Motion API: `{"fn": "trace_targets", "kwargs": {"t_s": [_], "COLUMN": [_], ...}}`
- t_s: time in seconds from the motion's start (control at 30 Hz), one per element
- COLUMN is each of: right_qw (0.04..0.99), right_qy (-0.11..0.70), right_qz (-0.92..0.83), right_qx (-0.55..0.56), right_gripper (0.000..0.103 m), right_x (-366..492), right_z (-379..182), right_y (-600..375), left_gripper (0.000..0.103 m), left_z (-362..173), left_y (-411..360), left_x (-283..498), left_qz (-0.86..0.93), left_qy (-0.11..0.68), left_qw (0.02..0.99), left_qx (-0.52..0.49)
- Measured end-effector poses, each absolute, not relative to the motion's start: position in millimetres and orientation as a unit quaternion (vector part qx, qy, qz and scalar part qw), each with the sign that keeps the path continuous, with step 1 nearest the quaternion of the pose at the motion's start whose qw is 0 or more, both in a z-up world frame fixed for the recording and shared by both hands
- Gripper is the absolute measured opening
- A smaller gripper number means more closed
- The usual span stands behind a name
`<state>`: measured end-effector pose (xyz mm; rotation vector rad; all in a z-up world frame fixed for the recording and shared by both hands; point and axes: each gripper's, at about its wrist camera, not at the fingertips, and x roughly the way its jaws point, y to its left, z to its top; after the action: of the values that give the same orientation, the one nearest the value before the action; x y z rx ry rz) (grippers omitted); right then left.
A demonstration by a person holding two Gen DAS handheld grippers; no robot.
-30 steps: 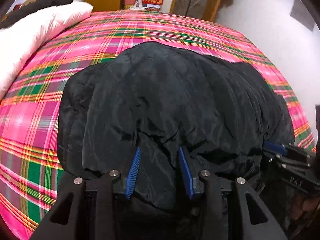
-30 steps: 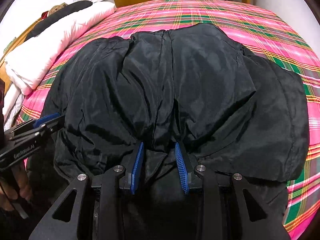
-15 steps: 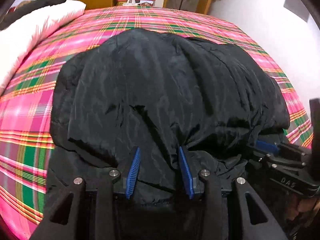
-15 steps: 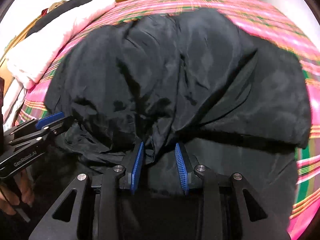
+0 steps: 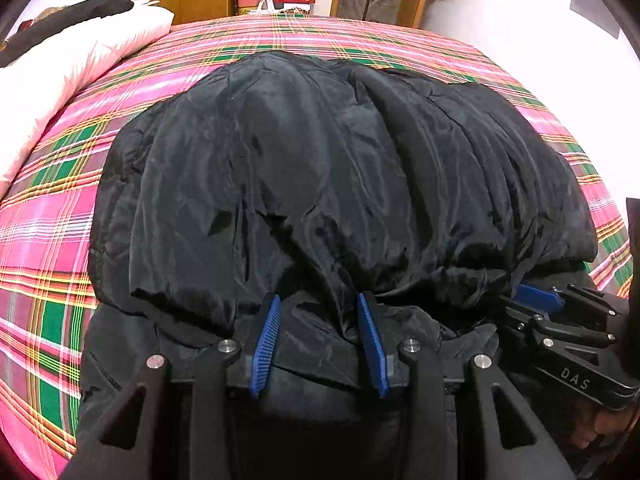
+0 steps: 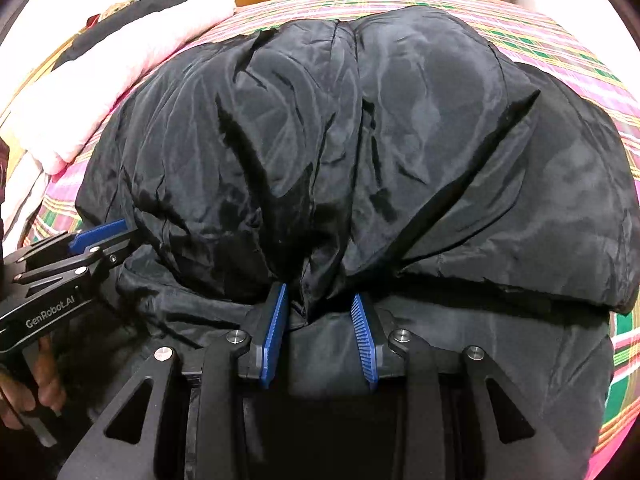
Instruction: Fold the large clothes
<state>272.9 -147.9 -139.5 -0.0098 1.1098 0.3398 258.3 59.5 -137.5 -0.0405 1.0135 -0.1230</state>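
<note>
Both grippers, left gripper and right gripper, apparently pinch the black jacket.

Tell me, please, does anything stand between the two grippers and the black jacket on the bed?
Nothing visible does. The left gripper and the right gripper each have gathered fabric of the black jacket directly between their blue pads, and only the jacket's own lower layer lies beneath on the plaid bedspread.

"DAS" marks the right claw; "GenRobot.AI" marks the left claw.
</note>
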Motion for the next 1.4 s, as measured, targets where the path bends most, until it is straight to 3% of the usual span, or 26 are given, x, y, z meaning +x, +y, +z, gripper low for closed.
{"fn": "trace_targets", "kwargs": {"t_s": [0.23,0.57,0.7,1.4], "right_qw": [0.829,0.852,0.859,0.873], "right_qy": [0.540,0.506,0.492,0.471], "right_qz": [0.148,0.129,0.131,0.104], "right_qx": [-0.001,0.038,0.052,0.072], "right_gripper": [0.033,0.035,0.048,0.049], "right_x": [274.1,191.1,160.4,56.1], "right_z": [-115.6,-77.4,-71.4,-65.8], "right_y": [-144.9,-200.7,-226.7,-279.8], "left_gripper": [0.042,0.042,0.042,0.042], "left_z": [-139.9,-110.1,-100.1,-71.9], "left_y": [54.2,59.5,60.2,59.0], "left_x": [250.2,177.7,138.8,19.2], "left_qz": [-0.046,-0.036,-0.035,-0.009], "left_qy": [0.474,0.448,0.448,0.450], "left_qw": [0.879,0.892,0.892,0.892], "left_qx": [-0.026,-0.040,-0.051,-0.043]}}
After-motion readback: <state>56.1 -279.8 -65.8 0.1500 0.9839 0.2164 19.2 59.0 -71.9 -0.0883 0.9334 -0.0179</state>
